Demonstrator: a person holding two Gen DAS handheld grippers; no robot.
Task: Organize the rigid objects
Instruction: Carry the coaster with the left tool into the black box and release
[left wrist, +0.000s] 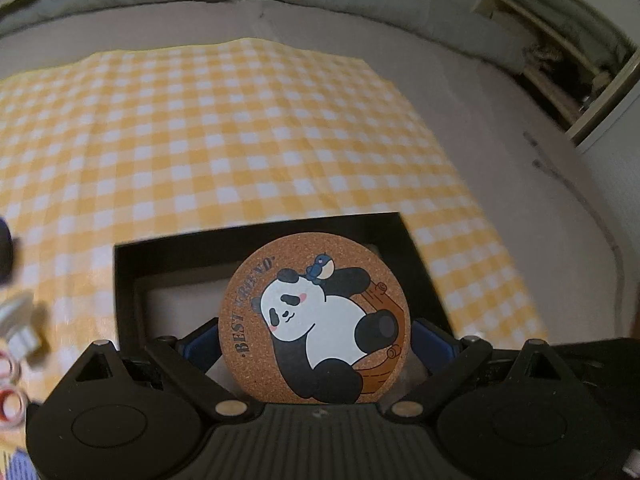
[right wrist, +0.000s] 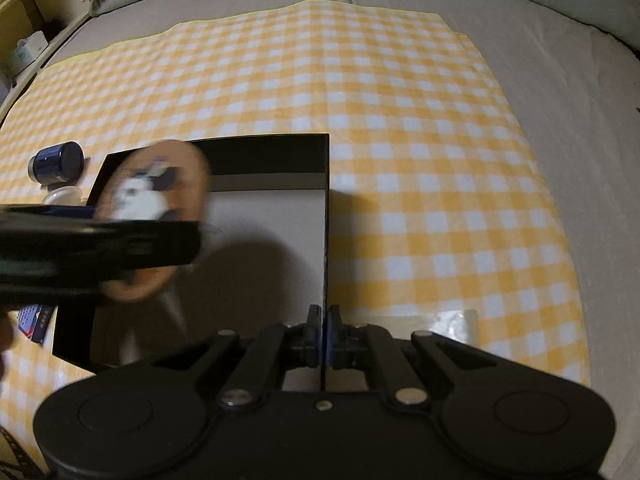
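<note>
A round cork coaster [left wrist: 314,320] printed with a panda stands upright between the blue pads of my left gripper [left wrist: 316,342], which is shut on it. It hangs over the open black box [left wrist: 256,236] with a pale floor. In the right wrist view the coaster [right wrist: 156,200] is blurred above the box's left half, with the left gripper's black body [right wrist: 100,248] across it. My right gripper [right wrist: 323,320] is shut on the box's thin right wall [right wrist: 326,220] near its front corner.
The box sits on a yellow checked cloth [right wrist: 400,100] spread over a grey bed. Left of the box are a dark blue jar [right wrist: 58,160], a white item [right wrist: 64,196] and a blue packet [right wrist: 36,320]. Red-and-white tape rolls [left wrist: 10,400] lie at far left. A clear plastic piece [right wrist: 452,324] lies right of the gripper.
</note>
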